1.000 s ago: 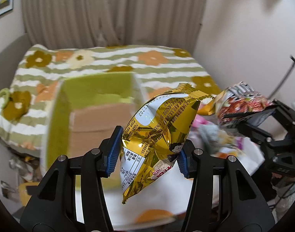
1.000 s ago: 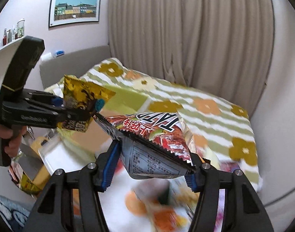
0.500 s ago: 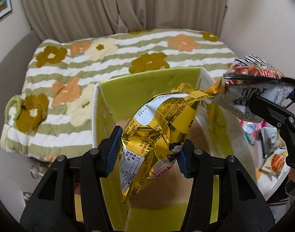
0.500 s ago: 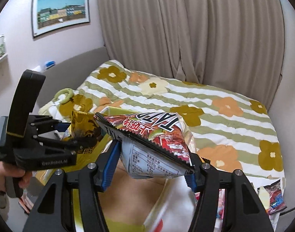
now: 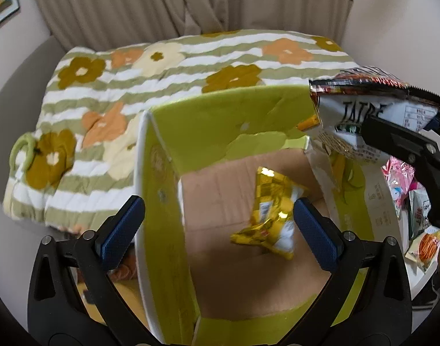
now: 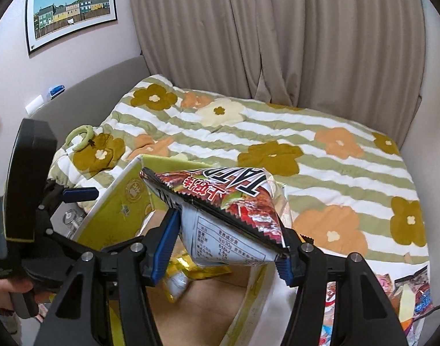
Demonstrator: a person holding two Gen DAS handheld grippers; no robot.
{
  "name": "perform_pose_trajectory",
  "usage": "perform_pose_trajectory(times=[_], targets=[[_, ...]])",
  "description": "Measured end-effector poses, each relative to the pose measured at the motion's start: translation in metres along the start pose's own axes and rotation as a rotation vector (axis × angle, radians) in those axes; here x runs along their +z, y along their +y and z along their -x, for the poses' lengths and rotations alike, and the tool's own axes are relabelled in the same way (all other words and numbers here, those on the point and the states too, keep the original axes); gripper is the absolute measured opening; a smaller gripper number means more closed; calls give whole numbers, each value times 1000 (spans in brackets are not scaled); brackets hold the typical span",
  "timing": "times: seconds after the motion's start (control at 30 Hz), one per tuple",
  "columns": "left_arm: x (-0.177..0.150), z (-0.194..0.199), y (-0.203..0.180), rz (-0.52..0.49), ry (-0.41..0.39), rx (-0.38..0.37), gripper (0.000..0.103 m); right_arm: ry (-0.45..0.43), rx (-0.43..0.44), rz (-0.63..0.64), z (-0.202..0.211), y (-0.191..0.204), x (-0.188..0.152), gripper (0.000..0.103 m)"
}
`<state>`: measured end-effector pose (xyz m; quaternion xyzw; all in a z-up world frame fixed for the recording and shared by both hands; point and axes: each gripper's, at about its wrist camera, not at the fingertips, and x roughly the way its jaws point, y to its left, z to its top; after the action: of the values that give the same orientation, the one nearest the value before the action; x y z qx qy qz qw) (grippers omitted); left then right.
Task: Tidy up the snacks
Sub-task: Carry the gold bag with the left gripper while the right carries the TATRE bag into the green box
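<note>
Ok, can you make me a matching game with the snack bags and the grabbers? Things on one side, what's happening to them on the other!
Things:
1. gold snack bag
2. red and black snack bag
3. left gripper
4. cardboard box

States:
A. pinched in the right gripper
B. open at the top, green inside walls
C. lying on the box floor
D. open, holding nothing

Pairs: 1-C, 2-A, 3-D, 4-B
</note>
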<state>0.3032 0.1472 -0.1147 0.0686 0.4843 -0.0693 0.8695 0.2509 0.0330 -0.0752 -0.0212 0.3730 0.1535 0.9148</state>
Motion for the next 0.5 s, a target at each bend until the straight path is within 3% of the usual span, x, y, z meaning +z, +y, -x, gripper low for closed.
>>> perform_pose_trajectory(times=[0.4, 0.43, 0.5], targets=[[-26, -6, 18, 100, 72, 51, 102, 74, 23, 96, -50, 7, 11, 59], [-26, -7, 19, 105, 76, 54, 102, 87, 35, 101, -56, 7, 12, 63], [-26, -7, 21, 115, 77, 55, 102, 78, 67, 105, -59, 5, 10, 84]])
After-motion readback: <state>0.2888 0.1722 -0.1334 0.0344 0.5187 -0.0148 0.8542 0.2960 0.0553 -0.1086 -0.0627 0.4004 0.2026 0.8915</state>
